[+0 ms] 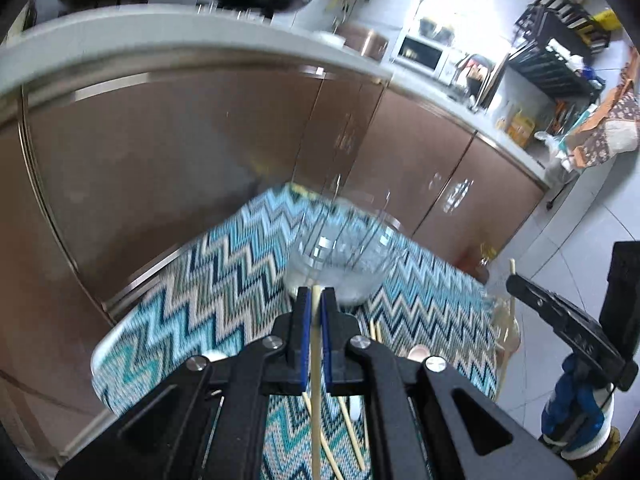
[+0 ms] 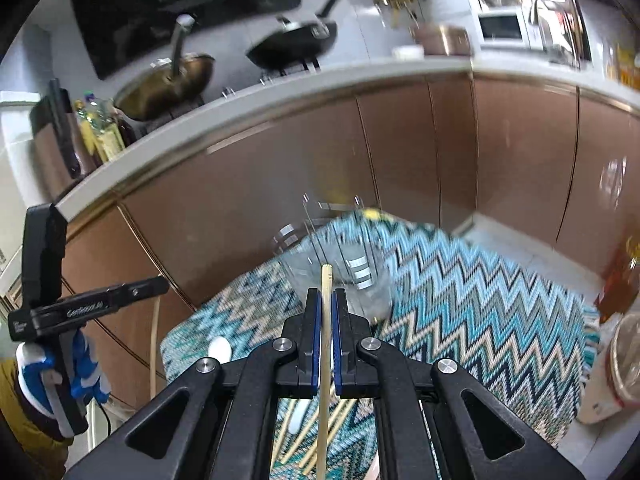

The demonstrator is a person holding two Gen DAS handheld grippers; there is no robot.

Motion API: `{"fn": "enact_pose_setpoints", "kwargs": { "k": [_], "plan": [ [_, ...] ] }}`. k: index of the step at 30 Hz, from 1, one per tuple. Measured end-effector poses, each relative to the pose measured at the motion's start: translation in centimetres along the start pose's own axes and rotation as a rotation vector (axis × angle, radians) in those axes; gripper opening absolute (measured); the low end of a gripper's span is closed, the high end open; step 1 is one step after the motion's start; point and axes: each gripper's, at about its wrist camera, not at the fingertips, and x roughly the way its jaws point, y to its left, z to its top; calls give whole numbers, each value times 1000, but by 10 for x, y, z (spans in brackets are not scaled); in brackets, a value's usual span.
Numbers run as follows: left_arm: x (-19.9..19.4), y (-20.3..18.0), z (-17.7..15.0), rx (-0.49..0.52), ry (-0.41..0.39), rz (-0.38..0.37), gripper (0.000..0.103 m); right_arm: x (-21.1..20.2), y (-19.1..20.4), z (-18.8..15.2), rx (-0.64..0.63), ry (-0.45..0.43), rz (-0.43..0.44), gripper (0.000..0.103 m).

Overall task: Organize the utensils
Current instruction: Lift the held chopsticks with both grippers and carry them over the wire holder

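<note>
- The zigzag cloth is spread across the lower centre of both views, with loose chopsticks left lying on it at the bottom.
- A clear holder, blurred and perhaps glass, is seen mid-frame.
- One chopstick is clamped in the left gripper; another chopstick is clamped in the right gripper.
- The thin sticks could be pivoted or dropped, or the light holder tipped, if they are lowered off-centre.

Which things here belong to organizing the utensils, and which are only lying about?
For the job:
left gripper, shut on a chopstick
right gripper, shut on another chopstick
clear holder
loose chopsticks

Lying about:
black pan
microwave
</note>
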Motion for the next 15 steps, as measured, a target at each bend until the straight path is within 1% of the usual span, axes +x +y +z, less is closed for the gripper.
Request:
{"fn": "enact_pose_setpoints", "kwargs": {
  "k": [3,7,11,15],
  "plan": [
    [-13,-8,15,18,-53,-4,4,-15,15,11,-34,-59,-4,5],
    [-21,-15,34,12,-124,-24,4,-29,30,30,-75,-137,-9,5],
    [-26,-14,57,-45,-217,-61,4,-32,37,52,-86,-206,-5,5],
    [-24,-16,84,-90,-315,-74,4,-24,38,75,-87,-287,3,5]
  ]
}}
